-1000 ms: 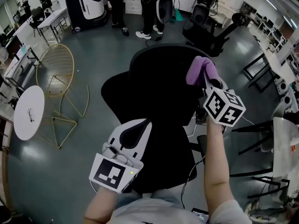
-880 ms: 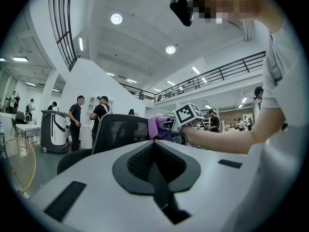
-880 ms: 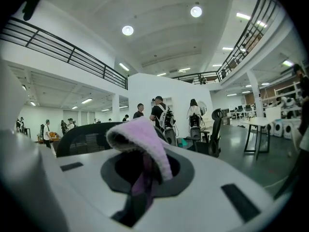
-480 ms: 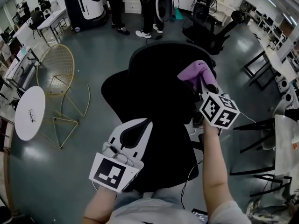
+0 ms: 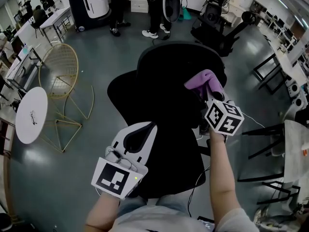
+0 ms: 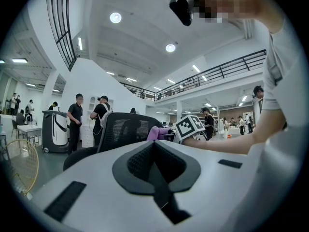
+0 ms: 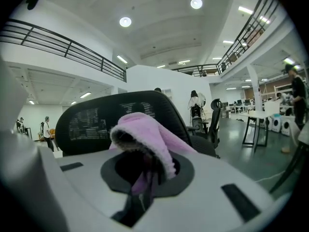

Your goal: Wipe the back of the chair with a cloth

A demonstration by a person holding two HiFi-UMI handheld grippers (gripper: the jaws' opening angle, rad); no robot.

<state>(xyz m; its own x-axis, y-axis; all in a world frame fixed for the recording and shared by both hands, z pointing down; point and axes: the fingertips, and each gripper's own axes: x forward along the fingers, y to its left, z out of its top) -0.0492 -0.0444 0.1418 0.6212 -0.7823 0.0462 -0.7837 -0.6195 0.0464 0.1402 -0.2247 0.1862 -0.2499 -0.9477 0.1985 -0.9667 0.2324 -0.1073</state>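
The right gripper (image 5: pixel 209 93) is clenched on a purple cloth (image 5: pixel 203 79), held out ahead of the person at the right side of the black office chair (image 5: pixel 164 86). In the right gripper view its jaws are pressed together on the cloth (image 7: pixel 145 135), which bunches up into a soft fold above them and trails down between the dark pads (image 7: pixel 126 167). Just behind the fold stands the mesh chair back (image 7: pixel 91 122), upright and dark, filling the middle of that view. From the head view the cloth lies against the upper right part of the chair back, near its curved top edge; whether the fabric presses on the mesh or only hangs just before it cannot be told.

The left gripper (image 5: pixel 138 140) is low and near the person's body, over the rear of the chair and well apart from the cloth. In the left gripper view its jaws (image 6: pixel 155 178) are closed on each other with nothing between them. Past them that view shows the chair back (image 6: pixel 120 129) from the side, with the cloth (image 6: pixel 157 132) and the marker cube of the right gripper (image 6: pixel 189 127) just beside it.

On the grey floor (image 5: pixel 87 144) to the left stands a gold wire chair (image 5: pixel 58 71). A second black office chair (image 5: pixel 217 28) sits beyond the first, and several people (image 5: pixel 155 6) stand at the far end of the room
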